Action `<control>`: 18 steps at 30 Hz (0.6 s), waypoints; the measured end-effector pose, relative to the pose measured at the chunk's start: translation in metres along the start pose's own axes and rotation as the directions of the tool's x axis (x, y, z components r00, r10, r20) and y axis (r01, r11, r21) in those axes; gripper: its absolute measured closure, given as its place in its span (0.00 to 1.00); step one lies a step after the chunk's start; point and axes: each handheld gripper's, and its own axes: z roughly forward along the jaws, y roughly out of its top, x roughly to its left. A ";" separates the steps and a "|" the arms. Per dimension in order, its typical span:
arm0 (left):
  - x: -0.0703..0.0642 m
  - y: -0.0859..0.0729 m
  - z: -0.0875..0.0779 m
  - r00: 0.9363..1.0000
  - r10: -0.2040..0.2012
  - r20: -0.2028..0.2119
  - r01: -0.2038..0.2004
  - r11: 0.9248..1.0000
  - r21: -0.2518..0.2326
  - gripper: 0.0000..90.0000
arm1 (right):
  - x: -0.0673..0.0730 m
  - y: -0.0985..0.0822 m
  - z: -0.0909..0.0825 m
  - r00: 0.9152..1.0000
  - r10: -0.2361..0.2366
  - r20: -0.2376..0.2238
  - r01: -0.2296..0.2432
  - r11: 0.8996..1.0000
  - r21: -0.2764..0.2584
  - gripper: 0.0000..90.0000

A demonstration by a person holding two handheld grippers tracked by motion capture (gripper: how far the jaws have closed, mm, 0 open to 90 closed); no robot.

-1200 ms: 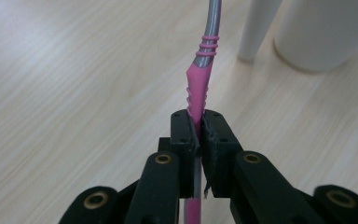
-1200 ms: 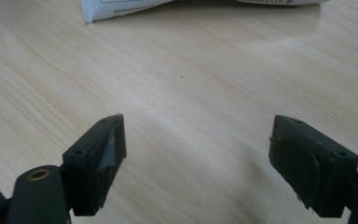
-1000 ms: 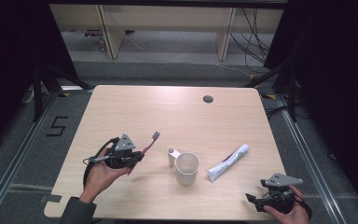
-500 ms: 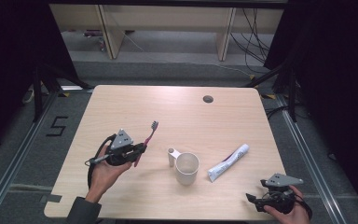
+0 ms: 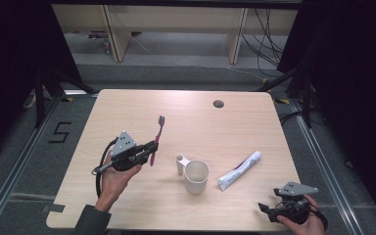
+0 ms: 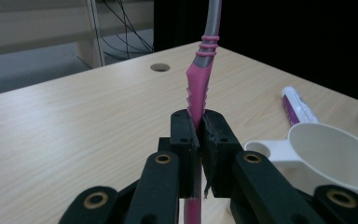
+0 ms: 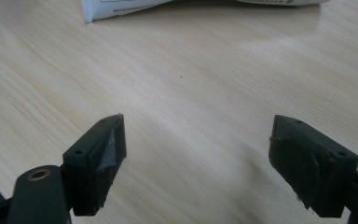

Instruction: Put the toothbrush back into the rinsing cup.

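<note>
1. Nearest of all, at the near right corner of the table (image 5: 127,105), sits the right gripper (image 5: 265,209) in the person's hand, low over the wood. Its own view shows the black jaws spread wide with only bare tabletop between them, nothing pinched.

2. Just beyond those open jaws lies the toothpaste tube (image 5: 240,169), white with purple print, flat on the table and slanting from near left to far right. In the right gripper view its crimped end (image 7: 121,9) shows at the top edge.

3. A touch to the left of the tube stands the white cup (image 5: 196,176), upright, mouth open to the ceiling, its handle sticking out to the far left. Cup and tube sit near each other, not touching.

4. Over on the left, the left gripper (image 5: 152,147) is held up in the person's hand (image 5: 111,178), clear of the table, cable looping down beside the wrist.

5. And there it is: the toothbrush (image 5: 155,139), pink handle pinched tight between the left gripper's pressed-together jaws. The left gripper view shows the pads clamped on the ribbed pink grip (image 6: 197,93).

6. The brush rises nearly upright, its bristled head at the far end, above the table, with the cup off to its right.

7. Farthest back, a round cable hole (image 5: 219,104) marks the table's far side.
</note>
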 end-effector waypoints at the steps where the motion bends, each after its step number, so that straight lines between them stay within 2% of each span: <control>1: -0.001 0.002 0.002 1.000 -0.006 0.013 0.006 1.000 -0.018 0.92 | 0.000 0.000 0.000 1.000 0.007 0.002 -0.007 1.000 0.003 0.22; 6: -0.003 0.007 0.007 0.999 -0.025 0.034 0.026 0.999 -0.038 0.92 | 0.001 0.000 0.000 1.000 0.019 0.002 -0.019 1.000 0.007 0.22; 9: -0.007 0.010 0.010 0.999 -0.019 0.035 0.020 0.999 -0.047 0.92 | 0.001 0.000 -0.001 1.000 0.024 -0.004 -0.024 1.000 0.015 0.22; 11: -0.010 0.012 0.012 0.999 -0.019 0.040 0.021 0.998 -0.058 0.92 | -0.001 0.000 0.001 1.000 -0.005 -0.005 0.005 1.000 -0.008 0.22; 13: -0.012 0.015 0.013 0.998 -0.015 0.053 0.018 0.997 -0.069 0.92 | -0.003 0.001 0.000 1.000 -0.019 -0.004 0.019 1.000 -0.003 0.22; 14: -0.013 0.016 0.015 0.998 -0.014 0.062 0.019 0.996 -0.085 0.92 | -0.003 0.001 0.000 1.000 -0.022 0.000 0.022 1.000 -0.004 0.22; 15: -0.015 0.018 0.015 0.999 -0.009 0.053 0.013 0.997 -0.082 0.92 | -0.002 0.000 0.001 1.000 -0.013 -0.003 0.013 1.000 -0.004 0.22; 16: -0.016 0.019 0.016 0.998 -0.009 0.058 0.014 0.996 -0.091 0.92 | -0.004 0.000 0.002 0.999 -0.035 -0.006 0.034 0.999 -0.018 0.22; 18: -0.017 0.020 0.017 0.998 -0.008 0.066 0.014 0.995 -0.095 0.92 | -0.004 0.001 0.001 0.999 -0.033 -0.007 0.033 0.999 -0.011 0.22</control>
